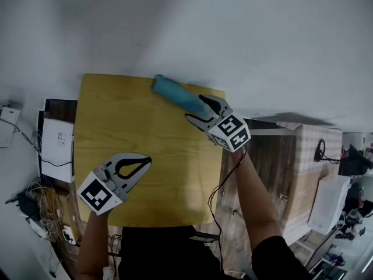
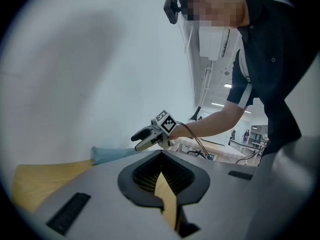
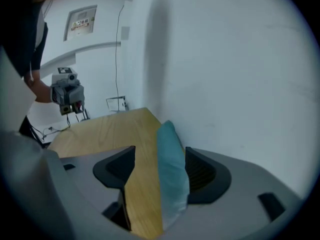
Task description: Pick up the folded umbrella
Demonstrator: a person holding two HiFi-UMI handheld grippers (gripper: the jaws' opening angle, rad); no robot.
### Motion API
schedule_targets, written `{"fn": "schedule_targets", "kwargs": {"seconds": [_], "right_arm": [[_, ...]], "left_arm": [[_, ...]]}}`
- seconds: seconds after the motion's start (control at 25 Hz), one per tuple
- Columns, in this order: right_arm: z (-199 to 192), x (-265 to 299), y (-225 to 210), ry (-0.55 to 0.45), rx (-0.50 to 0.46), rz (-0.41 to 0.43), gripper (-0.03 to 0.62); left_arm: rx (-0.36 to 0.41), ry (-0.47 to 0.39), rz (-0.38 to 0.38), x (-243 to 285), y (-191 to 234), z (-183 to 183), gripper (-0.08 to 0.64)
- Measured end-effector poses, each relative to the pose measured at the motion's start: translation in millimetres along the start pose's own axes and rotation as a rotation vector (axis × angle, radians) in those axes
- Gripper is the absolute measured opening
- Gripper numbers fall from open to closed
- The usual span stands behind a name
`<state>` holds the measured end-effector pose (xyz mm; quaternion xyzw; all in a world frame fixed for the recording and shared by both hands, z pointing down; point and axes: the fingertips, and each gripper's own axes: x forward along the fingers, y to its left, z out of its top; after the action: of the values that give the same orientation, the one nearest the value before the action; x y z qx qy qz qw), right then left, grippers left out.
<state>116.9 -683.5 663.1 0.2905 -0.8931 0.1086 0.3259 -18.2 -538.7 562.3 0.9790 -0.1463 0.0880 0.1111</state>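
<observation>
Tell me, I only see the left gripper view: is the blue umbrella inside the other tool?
Observer: Yes. In the right gripper view the folded umbrella lies between the jaws of the right tool, which stand wide open.
Operator: Is it squeezing it?
Observer: No. The umbrella sits close by one jaw, with bare table between it and the other jaw.
Operator: Where on the table is it?
Observer: The head view shows it lying slanted at the table's far edge, next to the wall.
</observation>
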Motion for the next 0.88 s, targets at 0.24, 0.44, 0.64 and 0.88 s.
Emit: {"fn": "schedule_targets", "kwargs": {"seconds": [0.24,0.44,0.64,0.88], "right_arm": [[-37.5,45.7,-22.4,0.199,-0.116,0.027,0.301],[-53.0,65.7,-28.7,0.287,-0.164,0.025,0.301],[-54.3,67.1,-32.6,0.301,-0.136,0.024,0.3],[-54.1,58.8,-23.6,0.301,-0.121,0.021,0.275]], "left_arm": [[-0.072,0.0,0.042,11.8,24.3,-25.3,0.012],[-0.091,0.012,0.043,17.4,34.3,-36.0,0.012],[-0.104,0.006,0.042,19.3,38.5,-36.3,0.012],[-0.097,-0.009,0.052,7.0,34.0,-29.5,0.012]]}}
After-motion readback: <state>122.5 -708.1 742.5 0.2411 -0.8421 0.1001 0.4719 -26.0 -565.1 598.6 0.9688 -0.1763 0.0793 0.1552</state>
